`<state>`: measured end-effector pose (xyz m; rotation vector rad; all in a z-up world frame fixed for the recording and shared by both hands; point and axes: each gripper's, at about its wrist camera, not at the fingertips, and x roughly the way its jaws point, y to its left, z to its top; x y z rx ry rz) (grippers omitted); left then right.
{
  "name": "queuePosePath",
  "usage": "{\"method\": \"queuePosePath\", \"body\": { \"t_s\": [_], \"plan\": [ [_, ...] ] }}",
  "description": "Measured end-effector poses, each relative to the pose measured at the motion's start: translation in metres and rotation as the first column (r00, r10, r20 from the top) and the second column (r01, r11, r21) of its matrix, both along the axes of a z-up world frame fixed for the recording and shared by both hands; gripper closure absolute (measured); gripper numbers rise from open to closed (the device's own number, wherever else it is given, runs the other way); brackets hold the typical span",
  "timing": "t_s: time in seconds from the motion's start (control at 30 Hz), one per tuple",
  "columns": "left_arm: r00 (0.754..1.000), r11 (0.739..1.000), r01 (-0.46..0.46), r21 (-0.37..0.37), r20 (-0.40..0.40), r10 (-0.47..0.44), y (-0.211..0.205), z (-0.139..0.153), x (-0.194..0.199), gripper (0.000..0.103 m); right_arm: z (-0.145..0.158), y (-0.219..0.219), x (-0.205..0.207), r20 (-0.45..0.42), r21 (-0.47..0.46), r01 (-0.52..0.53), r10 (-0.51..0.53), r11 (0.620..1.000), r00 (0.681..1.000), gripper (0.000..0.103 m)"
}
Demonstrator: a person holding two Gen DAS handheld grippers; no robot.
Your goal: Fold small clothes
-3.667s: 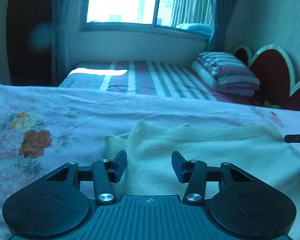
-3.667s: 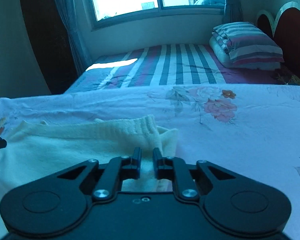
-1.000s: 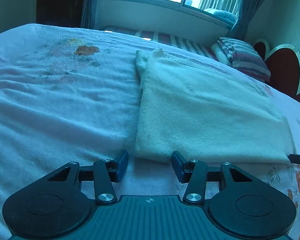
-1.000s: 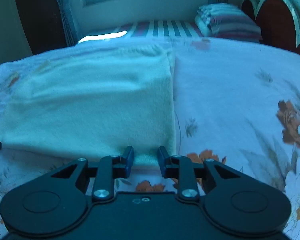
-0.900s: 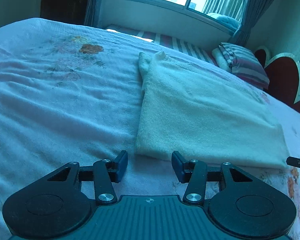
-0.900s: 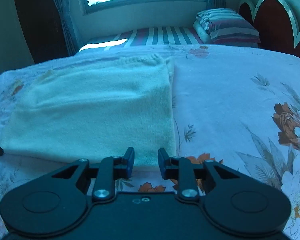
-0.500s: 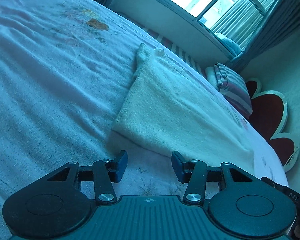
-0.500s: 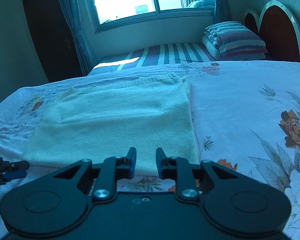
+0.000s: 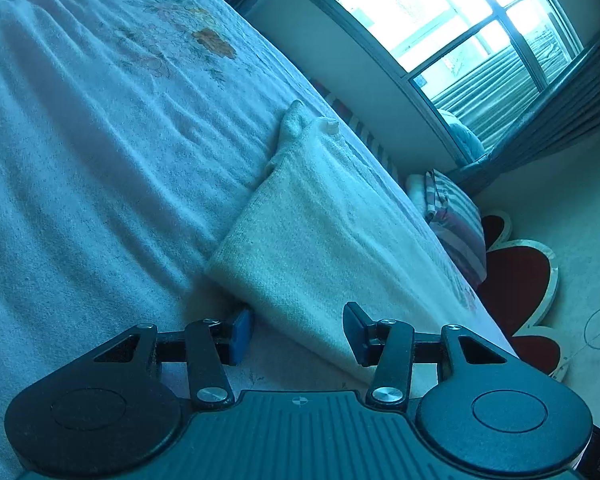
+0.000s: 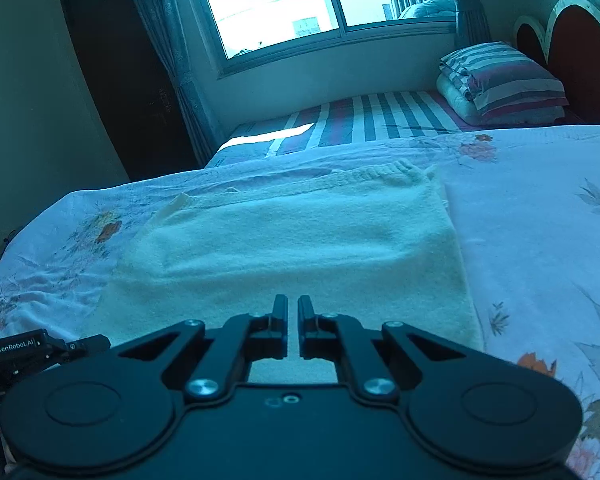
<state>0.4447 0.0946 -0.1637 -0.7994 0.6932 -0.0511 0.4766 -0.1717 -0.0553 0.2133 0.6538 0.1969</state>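
The sweater (image 10: 292, 248), cream knit, lies folded into a flat rectangle on the floral bedsheet (image 9: 80, 140), ribbed hem at the far end, the long side edges running away from both cameras.

**Tool state**
- Left gripper (image 9: 298, 334): jaws stand apart and empty. In the left wrist view the near left edge of the sweater runs between the two fingers; the lower finger sits at sheet level just beside the fold, the upper one over the knit. Neither pad presses on it.
- Right gripper (image 10: 293, 326): jaws are closing, with only a narrow slit left between the fingers. Nothing is between them; the sweater shows beyond and below the tips.

**Step in hand (judged):** taking hold of the near left edge for the next fold.

**Procedure**
1. Slide the lower left finger under all layers at the edge, not between them. A partial grip will open the fold.
2. Close only once the knit sits well between the pads. Thick knit slips from a tip grip.
3. Bring the right gripper to the near right corner and reopen it before approach, so both corners rise together.
4. Lift low and carry evenly; uneven height skews the fold.
5. Avoid pinching the bedsheet with the sweater.
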Motion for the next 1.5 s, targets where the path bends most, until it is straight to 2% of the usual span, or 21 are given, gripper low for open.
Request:
{"method": "queuePosePath", "body": {
  "t_s": [0.2,0.37,0.5,0.67,0.7,0.73,0.77,0.8,0.87,1.13,1.2,1.3,1.5],
  "plan": [
    [0.999,0.999,-0.035,-0.026,0.018,0.035,0.000,-0.004,0.013,0.055,-0.006,0.015,0.019,-0.002,0.021,-0.022,0.022,1.000,1.000,0.097],
    [0.994,0.990,-0.093,-0.101,0.054,0.099,0.005,-0.014,0.019,0.055,-0.014,0.016,0.036,-0.016,0.058,-0.001,0.002,0.998,1.000,0.097],
    [0.988,0.984,-0.121,-0.129,0.075,0.131,0.006,-0.019,0.026,0.055,-0.022,0.016,0.049,-0.024,0.080,0.007,-0.005,0.997,1.000,0.097],
    [0.990,0.987,-0.112,-0.118,0.074,0.121,-0.002,-0.019,0.035,0.055,-0.028,0.016,0.063,-0.016,0.117,0.003,-0.001,0.993,1.000,0.097],
    [0.990,0.987,-0.114,-0.110,0.073,0.122,-0.005,-0.019,0.036,0.063,-0.029,0.017,0.066,-0.016,0.123,0.001,0.001,0.992,1.000,0.097],
    [0.992,0.989,-0.109,-0.098,0.058,0.115,-0.007,-0.020,0.039,0.085,-0.030,0.018,0.068,-0.017,0.126,-0.001,0.003,0.992,1.000,0.097],
    [0.994,0.990,-0.103,-0.099,0.037,0.107,-0.008,-0.024,0.041,0.095,-0.031,0.019,0.071,-0.019,0.127,-0.002,0.005,0.992,1.000,0.097],
    [0.993,0.988,-0.106,-0.112,0.032,0.111,-0.007,-0.028,0.042,0.096,-0.033,0.020,0.072,-0.021,0.129,-0.004,0.007,0.992,1.000,0.097],
    [0.992,0.986,-0.107,-0.129,0.048,0.114,-0.006,-0.032,0.040,0.096,-0.036,0.022,0.075,-0.021,0.136,-0.009,0.012,0.991,1.000,0.097],
    [0.992,0.991,-0.101,-0.093,0.061,0.107,-0.007,-0.030,0.044,0.096,-0.054,0.022,0.081,-0.055,0.144,-0.001,0.009,0.990,0.998,0.103],
    [0.992,0.991,-0.105,-0.084,0.068,0.111,-0.007,-0.031,0.044,0.096,-0.055,0.022,0.079,-0.053,0.145,0.002,0.006,0.989,0.999,0.103],
    [0.988,0.986,-0.129,-0.109,0.071,0.137,-0.005,-0.034,0.039,0.096,-0.056,0.022,0.079,-0.057,0.148,0.009,0.000,0.989,0.998,0.103],
    [0.989,0.987,-0.123,-0.104,0.070,0.131,-0.006,-0.035,0.038,0.096,-0.056,0.021,0.080,-0.064,0.153,0.009,0.001,0.988,0.998,0.103]
  ]
}}
